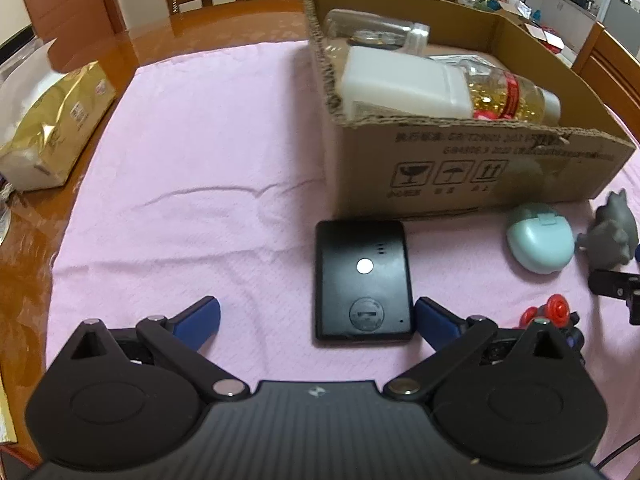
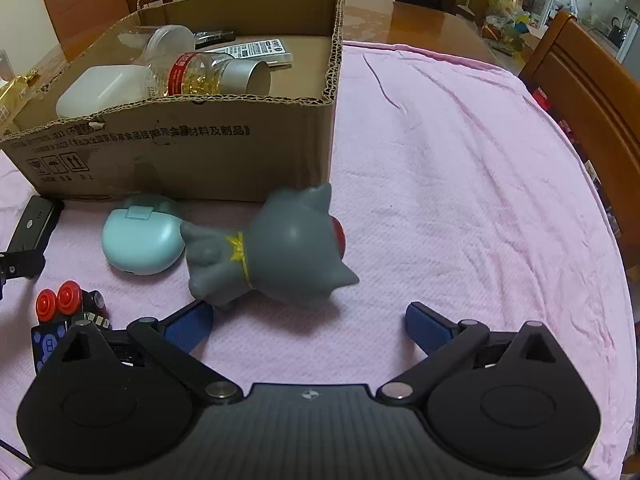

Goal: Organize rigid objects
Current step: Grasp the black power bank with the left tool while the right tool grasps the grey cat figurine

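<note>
Lying flat on the pink cloth [image 1: 192, 168] is a black flat box [image 1: 363, 280] with a small white dot on top; it sits just in front of the cardboard box [image 1: 460, 168], and the left gripper [image 1: 318, 318] hangs over its near end with its blue fingers [image 1: 204, 316] spread wide and holding nothing; the right blue finger is just beside the black box's corner. The right gripper [image 2: 308, 322] is spread wide too, with nothing between its fingers [image 2: 424, 326]; a gray toy cat [image 2: 276, 252] lies on its side right in front of it, near the left finger. A round light blue case [image 2: 140, 240] touches the cat's back end and sits close to the cardboard box wall. A little toy with red wheels [image 2: 60, 300] rests near the left side of the right gripper. Inside the cardboard box are a white case [image 2: 100, 88], a bottle of yellow pills [image 2: 200, 74] lying down, a clear jar [image 2: 168, 42] and a remote [image 2: 256, 50]. A gold bag [image 1: 52, 120] sits off the cloth on the wooden table [image 1: 168, 36].
</note>
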Demonstrator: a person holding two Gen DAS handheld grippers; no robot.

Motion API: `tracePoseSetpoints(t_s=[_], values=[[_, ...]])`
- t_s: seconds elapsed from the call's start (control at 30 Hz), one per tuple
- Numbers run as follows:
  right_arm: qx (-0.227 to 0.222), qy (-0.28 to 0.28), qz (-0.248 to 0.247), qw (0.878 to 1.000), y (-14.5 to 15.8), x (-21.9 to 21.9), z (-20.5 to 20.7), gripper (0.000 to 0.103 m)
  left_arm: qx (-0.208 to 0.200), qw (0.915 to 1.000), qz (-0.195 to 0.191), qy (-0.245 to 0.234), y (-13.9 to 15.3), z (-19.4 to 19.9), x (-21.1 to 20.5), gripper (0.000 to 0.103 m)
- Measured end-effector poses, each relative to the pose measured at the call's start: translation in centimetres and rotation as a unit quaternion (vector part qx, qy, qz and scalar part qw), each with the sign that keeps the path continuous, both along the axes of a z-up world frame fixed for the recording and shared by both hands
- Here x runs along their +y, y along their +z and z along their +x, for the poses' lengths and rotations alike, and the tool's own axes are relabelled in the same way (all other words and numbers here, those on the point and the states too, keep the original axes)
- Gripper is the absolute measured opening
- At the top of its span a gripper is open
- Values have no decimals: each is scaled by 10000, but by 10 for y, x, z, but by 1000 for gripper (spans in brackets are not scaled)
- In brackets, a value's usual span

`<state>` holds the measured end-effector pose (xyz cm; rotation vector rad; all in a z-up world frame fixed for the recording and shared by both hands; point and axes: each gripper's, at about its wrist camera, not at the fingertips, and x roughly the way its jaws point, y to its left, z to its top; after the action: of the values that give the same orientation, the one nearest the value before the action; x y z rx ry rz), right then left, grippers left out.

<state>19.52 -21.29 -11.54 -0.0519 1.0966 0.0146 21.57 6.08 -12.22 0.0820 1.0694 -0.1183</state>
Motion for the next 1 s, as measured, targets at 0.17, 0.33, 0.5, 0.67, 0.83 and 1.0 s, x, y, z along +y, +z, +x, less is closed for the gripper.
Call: tracePoseSetpoints(t_s=[0.17,0.33,0.5,0.67,0.83,1.0], values=[[-51,-1,-1,10000,-1,1,-2,103,109,9996,39,260,2,-7,24,103],[-66,3,-2,10000,-1,1,-2,103,43,9969,150,767,3,-4,50,103],[-79,6,-1,10000,0,0,-5,103,20,9965,320,771,7,-3,40,102],[-110,6,-1,9999,0,0,-5,103,-3,9982,200,557,4,7,15,102],[-121,13,-3,9999,-1,0,-6,103,47,9969,-22,790,2,17,5,102],[-123,20,-3,9999,-1,0,-6,103,46,9946,-33,1039,1,26,5,102]])
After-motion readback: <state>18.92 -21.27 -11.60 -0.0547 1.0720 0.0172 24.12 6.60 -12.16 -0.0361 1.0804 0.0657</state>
